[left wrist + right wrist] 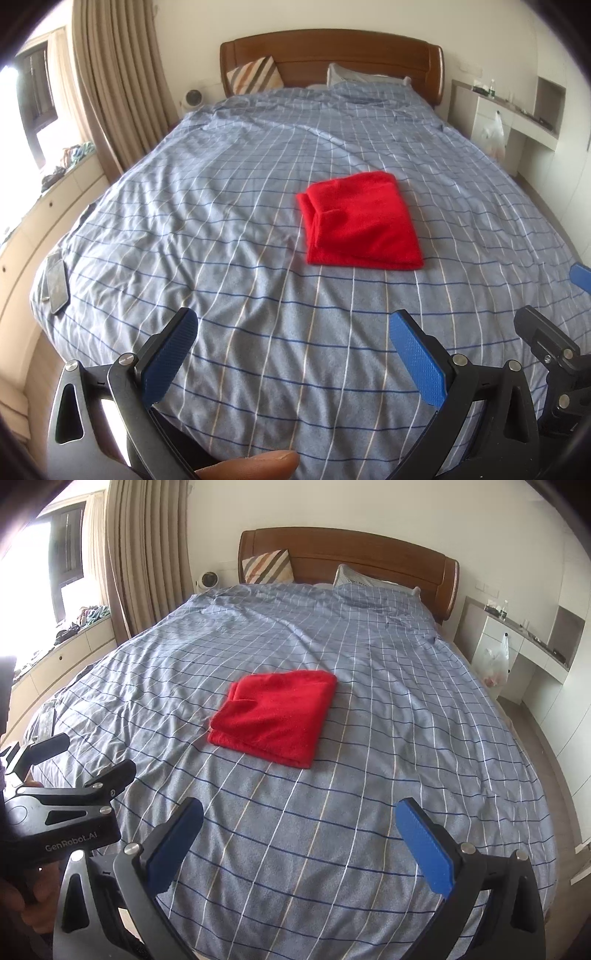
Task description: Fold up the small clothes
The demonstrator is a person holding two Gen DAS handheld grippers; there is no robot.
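Here a bed (258,229) covered in blue-grey checked bedding fills the frame, with a wooden headboard (332,55) at the top and beige curtains (118,81) upper left. A fuzzy red cloth (360,218), folded into a rough rectangle, is laid flat right of centre, its long axis running toward the headboard. The left gripper (293,356) and right gripper (299,843) are held wide open and empty near the bottom edge.

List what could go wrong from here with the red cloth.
1. The red cloth has a loose flap at its left edge; a nudge there may undo the fold.
2. The phone lies near the bed edge; tugging the checked cover could slide it off.
3. Both grippers, left and right, are open and close together, and might collide.
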